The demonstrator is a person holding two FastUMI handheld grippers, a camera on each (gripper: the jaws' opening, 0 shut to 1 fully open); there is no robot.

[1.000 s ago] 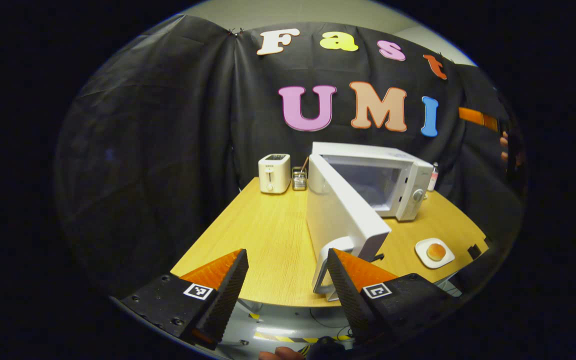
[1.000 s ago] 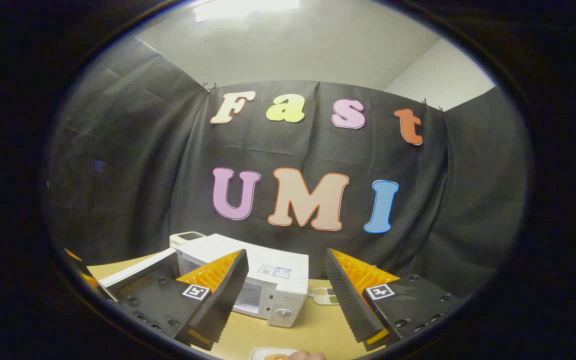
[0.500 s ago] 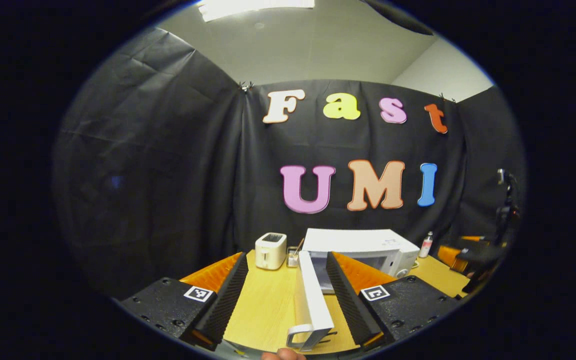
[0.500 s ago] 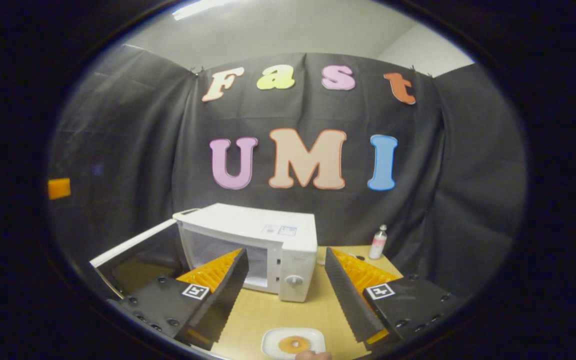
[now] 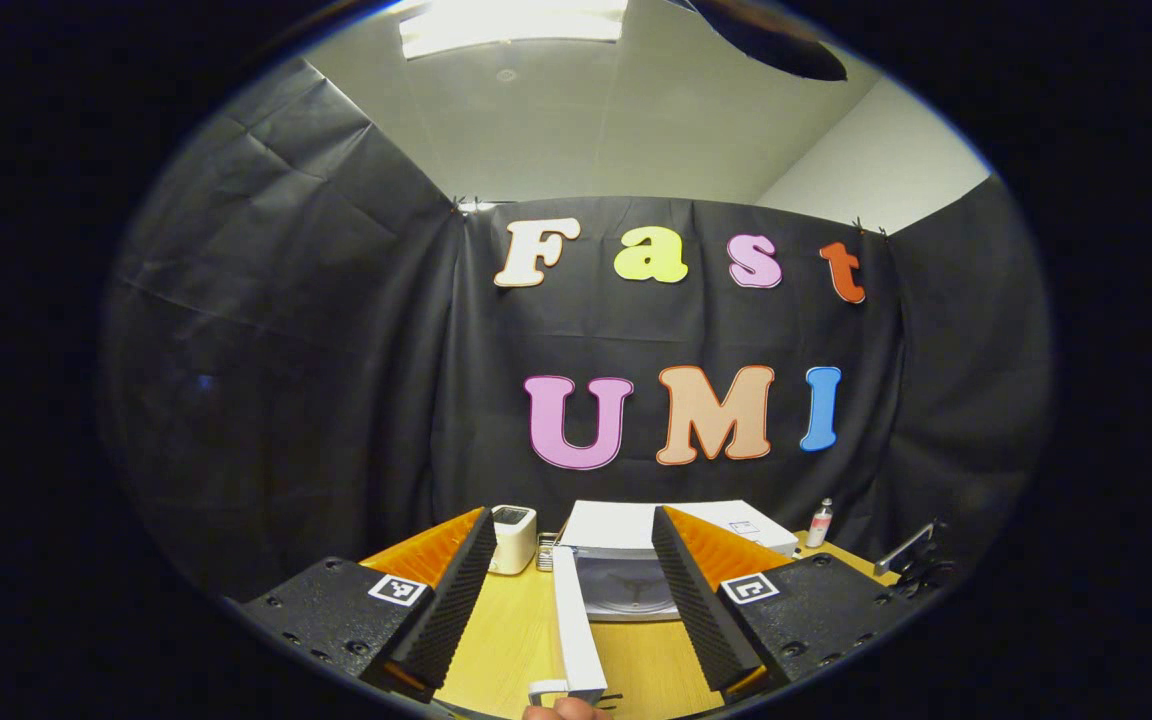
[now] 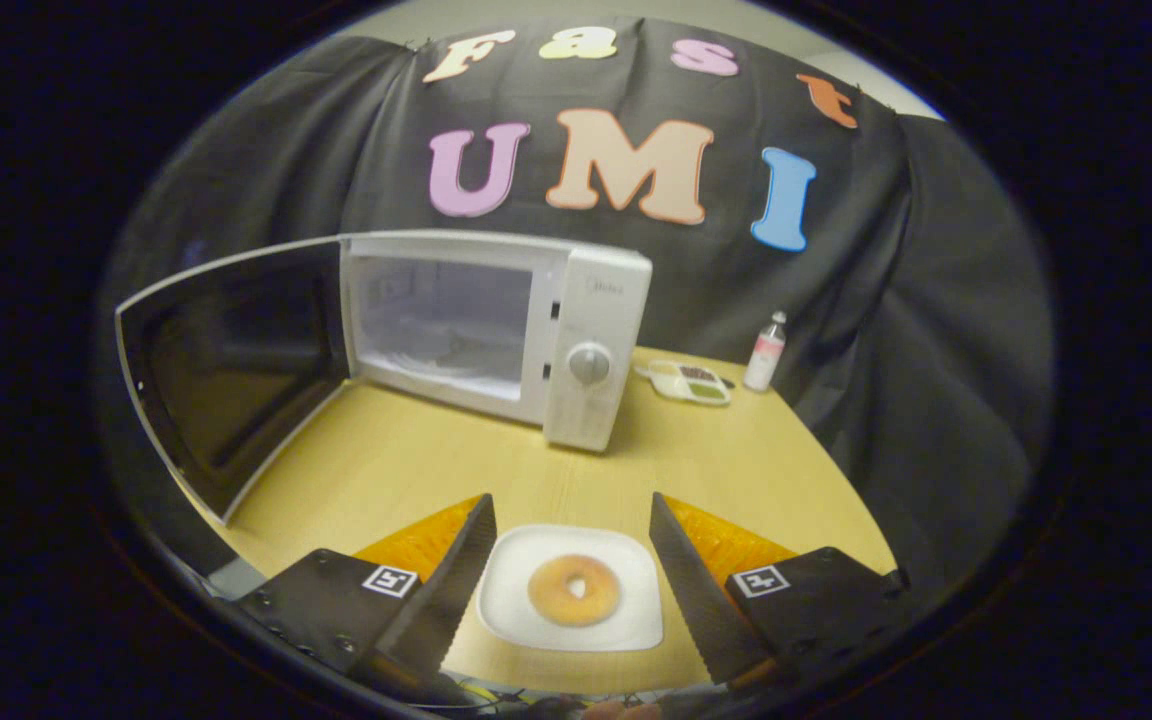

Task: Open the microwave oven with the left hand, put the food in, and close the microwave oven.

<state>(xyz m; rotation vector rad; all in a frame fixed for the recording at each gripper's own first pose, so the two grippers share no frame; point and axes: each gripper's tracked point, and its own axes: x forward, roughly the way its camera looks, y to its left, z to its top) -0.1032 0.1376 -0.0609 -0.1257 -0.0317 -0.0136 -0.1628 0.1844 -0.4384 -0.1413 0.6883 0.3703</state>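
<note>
Right claw [image 6: 568,590] has dipped down over the white plate [image 6: 626,620] near the bench's [image 6: 736,460] front edge, fingers apart either side, donut [image 6: 574,590] on it. Microwave [image 6: 496,320] is open, door [image 6: 226,360] swung wide, turntable inside. Left claw [image 5: 568,610] hangs back, fingers apart.

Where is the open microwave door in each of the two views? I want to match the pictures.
Left gripper view: the door is seen edge-on, low in the centre, between the fingers.
Right gripper view: the door stands at the left, its dark inner side facing the camera, swung out from the microwave.
Shared landmark: the small bottle on the table, to the right of the microwave.
</note>
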